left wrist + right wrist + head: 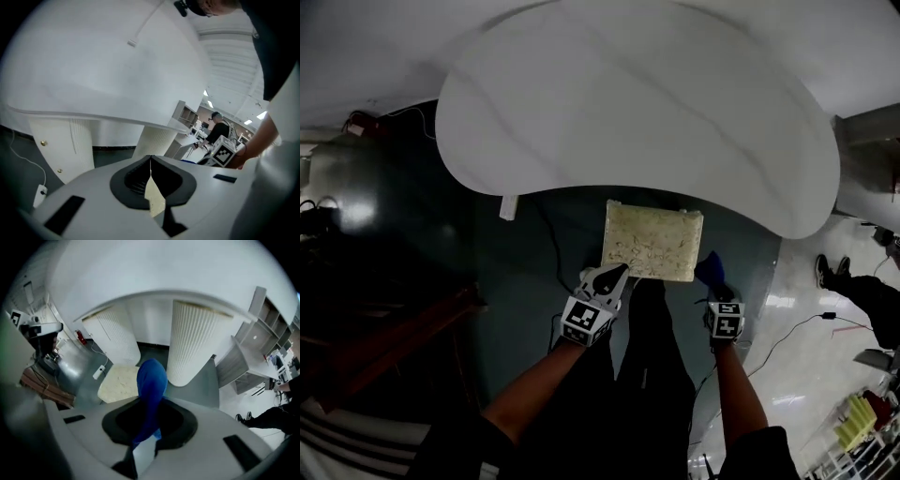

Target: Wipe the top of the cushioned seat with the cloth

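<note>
Both forearms reach forward and down, side by side and apart. The left tongs [614,275] have their jaws together, tips meeting. The right tongs [713,289] have their jaws clamped on a blue cloth [151,380] bunched between them.

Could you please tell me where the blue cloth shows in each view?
Head view: cloth at the right gripper's tip, right of the seat.
Left gripper view: small blue speck at centre right, likely it.
Right gripper view: cloth at centre, clamped between the jaws.
Shared landmark: the white table, topping every view.
</note>
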The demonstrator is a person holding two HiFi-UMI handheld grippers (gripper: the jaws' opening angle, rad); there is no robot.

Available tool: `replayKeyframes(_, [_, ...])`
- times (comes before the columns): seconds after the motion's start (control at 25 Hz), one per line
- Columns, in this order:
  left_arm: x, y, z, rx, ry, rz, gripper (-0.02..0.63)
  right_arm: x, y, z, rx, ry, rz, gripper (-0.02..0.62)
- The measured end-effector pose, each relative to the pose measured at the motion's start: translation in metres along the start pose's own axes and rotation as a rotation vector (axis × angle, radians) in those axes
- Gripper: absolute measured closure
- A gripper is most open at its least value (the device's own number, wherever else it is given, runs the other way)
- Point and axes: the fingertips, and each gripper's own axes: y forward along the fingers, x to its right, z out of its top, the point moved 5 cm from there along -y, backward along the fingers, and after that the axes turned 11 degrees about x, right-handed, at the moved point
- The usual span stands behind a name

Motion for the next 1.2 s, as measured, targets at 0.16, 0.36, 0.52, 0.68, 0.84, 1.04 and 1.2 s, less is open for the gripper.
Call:
replayKeyframes(0.16, [-0.009, -0.032, 0.072, 0.095, -0.020, 0.072, 0.589, -0.035, -0.070, 0.069, 0.186, 0.091, -0.011, 0.511])
replayKeyframes(0.36, [0.013, -0.067, 0.150, 0.172, 0.051, 0.033, 0.589, -0.087, -0.156, 0.159, 0.447, 0.126, -0.013, 0.511])
replayKeyframes(0.52, [0.042, -0.095, 0.199, 0.216, 0.107, -0.021, 0.589, -0.126, -0.210, 0.205, 0.574, 0.094, 0.029, 0.511])
replayKeyframes(0.68, [0.051, -0.114, 0.250, 0.293, 0.141, -0.009, 0.589, -0.165, -0.243, 0.267, 0.707, 0.070, 0.073, 0.511])
replayKeyframes(0.84, [0.056, -0.130, 0.302, 0.402, 0.148, 0.054, 0.589, -0.192, -0.268, 0.328, 0.813, 0.028, 0.130, 0.512])
replayKeyframes(1.04, [0.063, -0.154, 0.341, 0.509, 0.168, 0.084, 0.589, -0.230, -0.294, 0.371, 0.924, -0.037, 0.177, 0.514])
replayKeyframes(1.2, [0.059, -0.167, 0.353, 0.550, 0.176, 0.126, 0.589, -0.252, -0.304, 0.383, 0.965, -0.053, 0.175, 0.515])
